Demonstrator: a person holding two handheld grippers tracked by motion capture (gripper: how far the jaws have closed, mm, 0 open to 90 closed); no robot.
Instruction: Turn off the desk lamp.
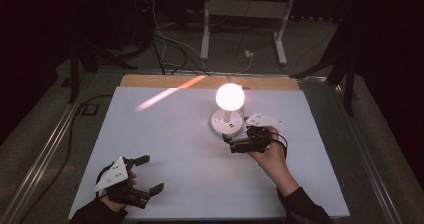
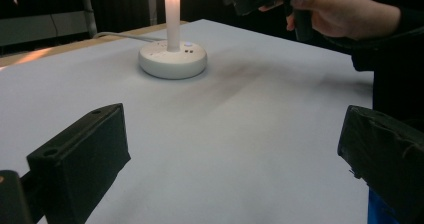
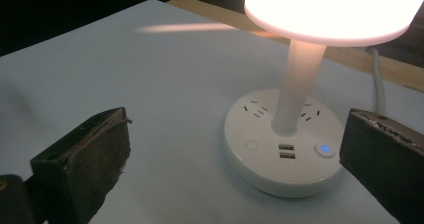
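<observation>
Though lit, lamp (image 1: 228,109) near right gripper (image 1: 235,145)

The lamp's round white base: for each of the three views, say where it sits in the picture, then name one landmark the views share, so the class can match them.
High view: the lamp's round white base sits right of centre, just beyond the right gripper.
Left gripper view: upper middle, left of centre, far across the white table.
Right gripper view: lower right, close ahead of the jaws.
Shared landmark: the glowing stem rising from the base.
</observation>
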